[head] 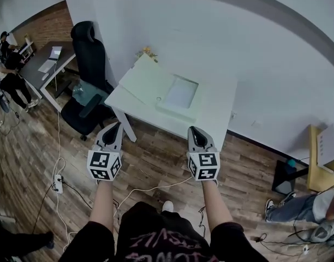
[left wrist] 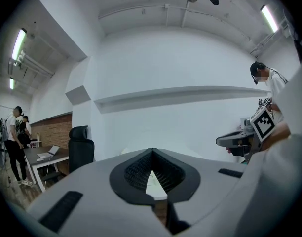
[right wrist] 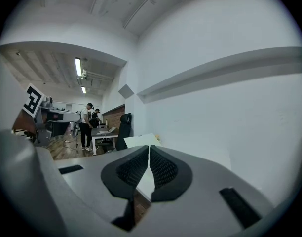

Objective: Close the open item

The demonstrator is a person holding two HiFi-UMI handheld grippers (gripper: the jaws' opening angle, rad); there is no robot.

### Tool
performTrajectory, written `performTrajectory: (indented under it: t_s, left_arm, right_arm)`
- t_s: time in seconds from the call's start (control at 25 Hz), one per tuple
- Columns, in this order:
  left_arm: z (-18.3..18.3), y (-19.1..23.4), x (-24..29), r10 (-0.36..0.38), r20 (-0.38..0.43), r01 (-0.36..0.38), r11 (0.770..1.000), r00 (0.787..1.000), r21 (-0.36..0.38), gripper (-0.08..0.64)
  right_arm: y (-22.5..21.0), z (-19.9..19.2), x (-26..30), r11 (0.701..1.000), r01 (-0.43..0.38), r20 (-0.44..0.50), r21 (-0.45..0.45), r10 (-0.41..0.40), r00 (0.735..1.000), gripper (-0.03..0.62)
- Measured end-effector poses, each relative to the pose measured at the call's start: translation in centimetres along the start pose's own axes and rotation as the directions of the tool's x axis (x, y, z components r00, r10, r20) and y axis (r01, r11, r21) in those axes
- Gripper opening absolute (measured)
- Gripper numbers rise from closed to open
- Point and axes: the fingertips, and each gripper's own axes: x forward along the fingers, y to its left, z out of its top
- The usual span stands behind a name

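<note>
Facing white bench (head: 217,107): open flat white box (head: 180,93) upper centre, lid (head: 147,81) splayed left, nearer left gripper (head: 112,129) than right gripper (head: 197,131); both fingers pressed together, empty.

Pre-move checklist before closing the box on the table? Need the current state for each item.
1. Target found: white box sits on the white table, lid swung open to the left. Ok.
2. Empty left claw: jaws together on nothing. Ok.
3. Empty right claw: jaws together on nothing. Ok.
4. Claws at the lid: both hang short of the table, over the wooden floor. Not ok.
5. Approach: office chair stands at the table's left, and the near edge looks free. Ok.
6. Box contents clear of the lid: too small to see. Cannot tell.
</note>
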Motion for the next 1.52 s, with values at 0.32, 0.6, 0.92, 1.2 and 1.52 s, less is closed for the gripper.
performTrajectory:
  t_s: [0.32, 0.6, 0.92, 1.2, 1.52]
  left_arm:
    - [-0.9, 1.7, 3.8, 0.023, -0.009, -0.023, 1.0, 1.0, 0.0, 0.012]
    - [-1.9, 4.0, 8.5, 0.023, -0.009, -0.023, 1.0, 1.0, -0.014, 0.012]
    - [-4.2, 9.5, 15.6, 0.004, -0.046, -0.007, 0.999, 0.999, -0.051, 0.012]
    - [-5.3, 15.6, 23.3, -0.035, -0.084, 0.03, 0.998, 0.996, -0.059, 0.012]
    - [-7.4, 22.4, 32.3, -0.091, -0.104, 0.084, 0.994, 0.99, -0.073, 0.012]
  right_arm:
    - [-1.6, -0.4, 4.2, 1.0, -0.009, 0.002, 0.005, 0.009, 1.0, 0.026]
    - [-3.3, -0.9, 9.1, 1.0, -0.004, -0.012, 0.004, 0.004, 1.0, 0.026]
    - [-3.7, -1.2, 17.3, 1.0, 0.01, -0.046, 0.0, -0.01, 0.999, 0.026]
    - [-3.6, -0.9, 26.1, 1.0, 0.029, -0.089, -0.003, -0.029, 0.996, 0.026]
    - [-4.0, -1.3, 36.9, 0.998, 0.062, -0.113, 0.002, -0.062, 0.992, 0.026]
